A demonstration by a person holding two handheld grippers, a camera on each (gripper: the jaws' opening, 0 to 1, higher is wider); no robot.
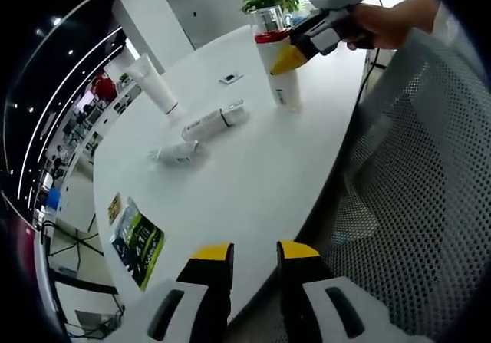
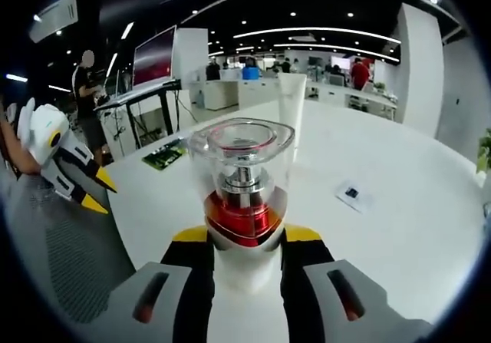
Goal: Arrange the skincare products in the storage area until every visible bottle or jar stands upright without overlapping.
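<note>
1. White counter carries everything; a mesh chair sits at its 4 o'clock edge, so a dropped bottle could roll off there.
2. At 12 o'clock in the left gripper view, the pump bottle stands upright, clamped by the right gripper; releasing with a sideways tug could topple it.
3. An upright white tube stands at 10 o'clock.
4. Two small bottles lie flat near centre, just apart; nudged, they may roll.
5. Left gripper hovers at 6 o'clock, jaws apart, holding nothing.
</note>
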